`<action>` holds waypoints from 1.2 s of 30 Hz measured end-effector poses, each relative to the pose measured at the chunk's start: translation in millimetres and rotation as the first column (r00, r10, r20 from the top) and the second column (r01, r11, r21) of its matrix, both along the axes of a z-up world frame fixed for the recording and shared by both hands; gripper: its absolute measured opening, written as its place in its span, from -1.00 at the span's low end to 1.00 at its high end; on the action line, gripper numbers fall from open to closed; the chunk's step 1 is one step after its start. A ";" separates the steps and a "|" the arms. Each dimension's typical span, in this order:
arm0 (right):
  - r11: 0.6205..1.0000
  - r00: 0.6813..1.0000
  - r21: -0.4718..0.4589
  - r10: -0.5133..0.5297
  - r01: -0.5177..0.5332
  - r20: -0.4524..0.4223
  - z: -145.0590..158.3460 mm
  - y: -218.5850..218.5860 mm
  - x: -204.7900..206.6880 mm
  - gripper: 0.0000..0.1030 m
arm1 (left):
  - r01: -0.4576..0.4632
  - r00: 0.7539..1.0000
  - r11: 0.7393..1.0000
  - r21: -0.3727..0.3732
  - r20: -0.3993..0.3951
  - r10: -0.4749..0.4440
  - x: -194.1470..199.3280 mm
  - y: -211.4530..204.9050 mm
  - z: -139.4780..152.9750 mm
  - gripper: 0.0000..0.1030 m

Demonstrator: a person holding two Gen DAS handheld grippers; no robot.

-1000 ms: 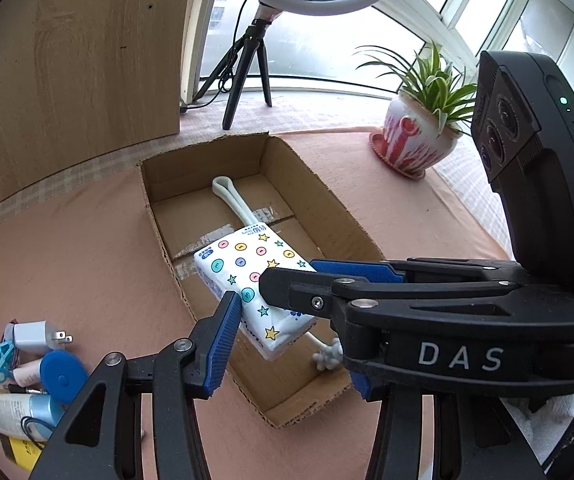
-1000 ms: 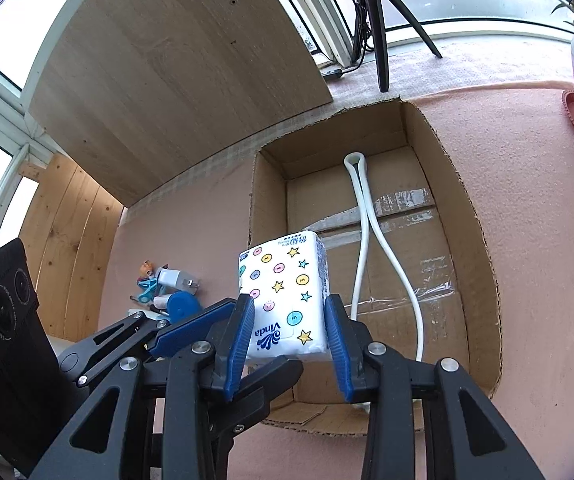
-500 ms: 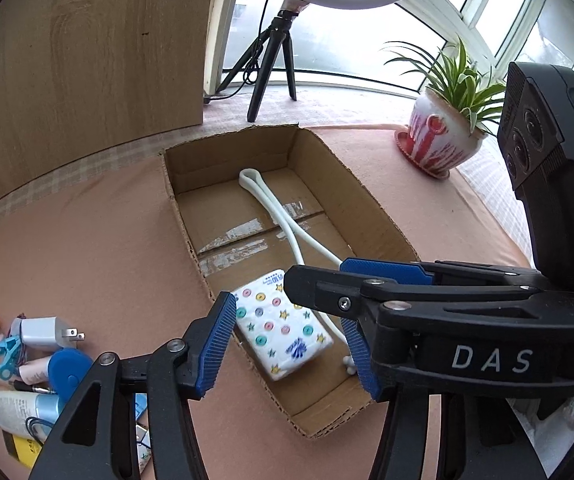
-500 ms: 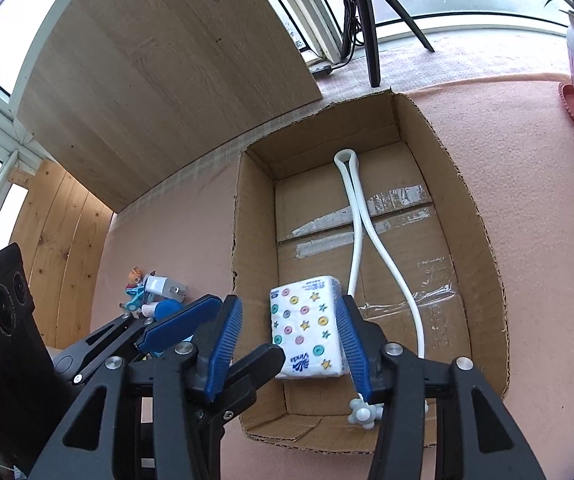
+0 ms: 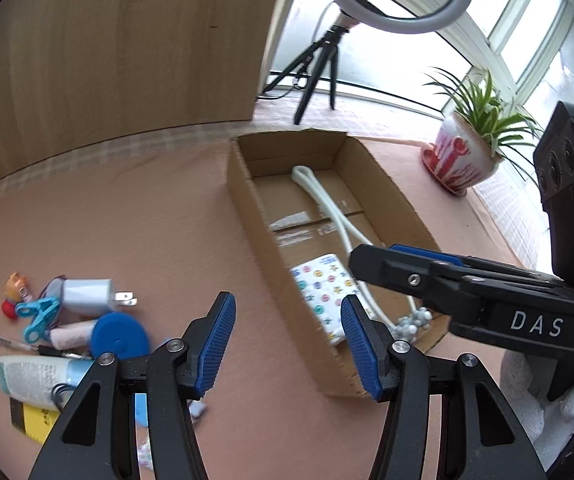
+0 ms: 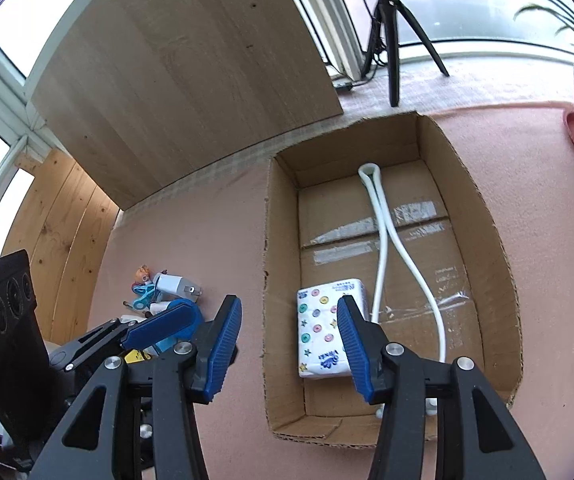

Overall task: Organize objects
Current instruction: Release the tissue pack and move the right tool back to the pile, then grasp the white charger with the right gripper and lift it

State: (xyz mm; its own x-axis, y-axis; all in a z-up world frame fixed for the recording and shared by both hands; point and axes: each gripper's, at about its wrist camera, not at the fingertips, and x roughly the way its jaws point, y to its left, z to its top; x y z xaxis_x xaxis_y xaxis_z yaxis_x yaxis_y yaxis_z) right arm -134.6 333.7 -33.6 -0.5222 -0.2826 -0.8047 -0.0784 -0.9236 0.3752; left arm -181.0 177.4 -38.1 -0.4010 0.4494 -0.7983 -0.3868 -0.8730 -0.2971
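Tissue pack flat in cardboard box, below right gripper; both grippers spread, empty, left gripper included.

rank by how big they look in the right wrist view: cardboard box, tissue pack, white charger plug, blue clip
1. cardboard box
2. tissue pack
3. white charger plug
4. blue clip, a close call with the plug: both are small and partly hidden in the pile.

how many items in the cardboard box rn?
2. A tissue pack lies flat at the near left of the cardboard box; a white looped cord runs along its floor from the far end to the near end. Right gripper hides part of the near end.
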 end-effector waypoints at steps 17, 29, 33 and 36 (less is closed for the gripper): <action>0.967 0.956 -0.068 0.252 -0.244 0.150 -43.6 -129.9 -105.7 -0.11 | -0.424 0.891 0.904 -0.062 0.151 0.428 -80.2 -218.3 -43.0 0.14; 0.946 0.912 -0.012 0.315 -0.323 0.261 -75.1 -196.9 -129.7 -0.10 | -0.455 0.856 0.887 0.082 0.316 0.410 -99.0 -249.9 -89.5 0.11; 0.944 0.905 0.029 0.306 -0.328 0.295 -78.3 -195.2 -119.0 -0.13 | -0.400 0.878 0.910 0.105 0.328 0.348 -97.9 -231.7 -90.9 -0.08; 0.950 0.906 0.042 0.282 -0.310 0.315 -81.8 -187.3 -106.3 -0.27 | -0.356 0.900 0.931 0.079 0.297 0.319 -91.3 -210.9 -89.5 -0.14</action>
State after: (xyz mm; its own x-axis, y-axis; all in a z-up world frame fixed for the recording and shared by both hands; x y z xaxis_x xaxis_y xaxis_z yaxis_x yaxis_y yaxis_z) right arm -240.9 146.4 -115.4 -0.1539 -0.3064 -0.9394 0.1077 -0.9502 0.2923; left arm -272.3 -33.5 -127.6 -0.3202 0.4321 -0.8431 0.0374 -0.8835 -0.4670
